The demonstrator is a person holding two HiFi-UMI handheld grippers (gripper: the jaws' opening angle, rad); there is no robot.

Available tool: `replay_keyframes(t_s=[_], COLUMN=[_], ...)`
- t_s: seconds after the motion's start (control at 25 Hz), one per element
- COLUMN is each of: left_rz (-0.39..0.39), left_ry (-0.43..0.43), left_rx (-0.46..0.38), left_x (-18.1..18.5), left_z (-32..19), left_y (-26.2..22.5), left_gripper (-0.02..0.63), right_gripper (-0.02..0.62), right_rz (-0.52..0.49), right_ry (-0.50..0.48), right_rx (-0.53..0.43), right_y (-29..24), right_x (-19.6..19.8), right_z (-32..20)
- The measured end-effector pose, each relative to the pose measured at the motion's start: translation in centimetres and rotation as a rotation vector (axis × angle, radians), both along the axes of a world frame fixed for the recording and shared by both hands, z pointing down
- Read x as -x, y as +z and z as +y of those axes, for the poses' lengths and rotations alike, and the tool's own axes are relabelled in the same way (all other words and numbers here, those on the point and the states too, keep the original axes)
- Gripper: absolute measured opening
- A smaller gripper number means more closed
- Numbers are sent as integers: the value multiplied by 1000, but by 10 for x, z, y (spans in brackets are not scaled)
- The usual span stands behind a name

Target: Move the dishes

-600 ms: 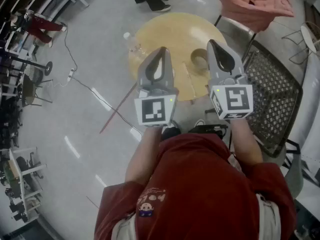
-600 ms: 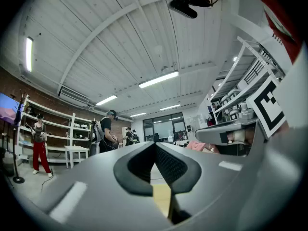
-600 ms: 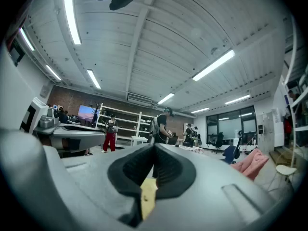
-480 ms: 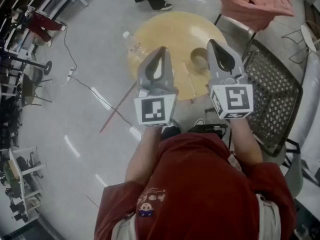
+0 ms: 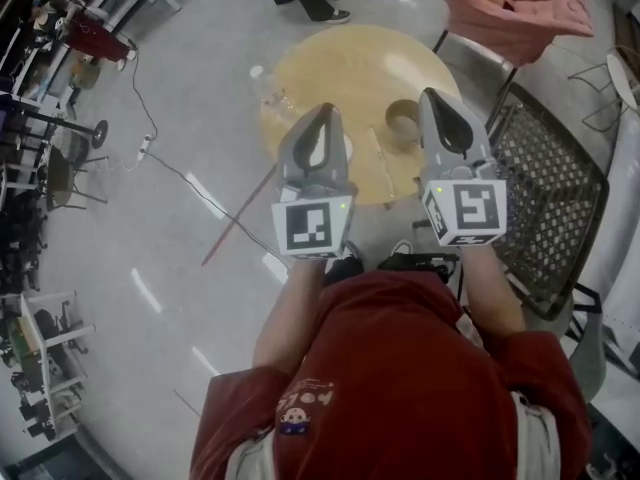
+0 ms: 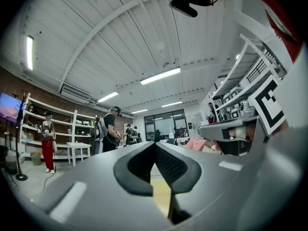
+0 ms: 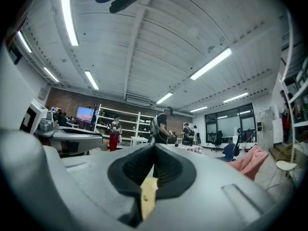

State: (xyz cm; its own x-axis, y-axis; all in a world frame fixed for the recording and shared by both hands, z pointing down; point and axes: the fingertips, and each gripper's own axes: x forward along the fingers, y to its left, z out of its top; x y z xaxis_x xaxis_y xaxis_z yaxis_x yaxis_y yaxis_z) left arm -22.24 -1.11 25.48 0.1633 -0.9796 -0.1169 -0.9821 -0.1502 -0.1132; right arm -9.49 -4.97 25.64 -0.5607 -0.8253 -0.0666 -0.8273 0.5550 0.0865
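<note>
Head view, dishes: a tan bowl point(image 5: 403, 118) stands on the round yellow table point(image 5: 340, 63), ahead of both grippers and between their tips, nearer the right one. A white dish point(image 5: 346, 150) peeks out just beside the left gripper's body and is mostly hidden by it.
Head view, grippers: the left gripper point(image 5: 324, 110) and the right gripper point(image 5: 433, 95) are held side by side above the table's near edge. Both are clenched and empty, and neither touches a dish.
Head view, arms: both forearms reach forward from a red shirt point(image 5: 400, 368), roughly parallel, and the grippers point about level toward the table.
Head view, surroundings: a clear bottle point(image 5: 268, 90) stands at the table's left edge and a thin stick point(image 5: 380, 163) lies on the table between the grippers. A mesh chair point(image 5: 550, 193) sits just right of the table, with a pink cloth point(image 5: 520, 8) draped on a chair beyond it. A red rod point(image 5: 238, 220) and a dark cable point(image 5: 170, 163) lie on the floor to the left.
Left gripper view, jaws: the dark pads meet with nothing between them, and only a sliver of yellow table shows below them.
Left gripper view, surroundings: the right gripper's grey body crosses at the right. A person in black point(image 6: 109, 131) stands far off, near white shelves point(image 6: 72, 129).
Right gripper view, jaws: the pads are pressed together and empty, with a strip of the table beneath. No dish is visible.
Right gripper view, surroundings: the left gripper shows at the left and the pink cloth at the right.
</note>
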Motion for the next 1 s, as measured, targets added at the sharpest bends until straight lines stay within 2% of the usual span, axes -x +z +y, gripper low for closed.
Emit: replay_keyframes(t_s=[0.32, 0.52, 0.76, 1.0], left_rz=[-16, -39, -19, 3], left_ry=[-87, -159, -199, -186], left_rx=[50, 84, 136, 155], left_x=[2, -11, 2, 21], left_z=[-2, -1, 5, -3], left_y=[13, 31, 56, 75], left_gripper=[6, 6, 6, 6], right_gripper=[2, 2, 2, 2], right_rz=[-32, -49, -30, -2], right_ry=[-52, -123, -181, -192], right_rx=[43, 82, 118, 160], right_y=[15, 35, 55, 76], right_x=[-11, -23, 1, 21], right_z=[-11, -19, -15, -23])
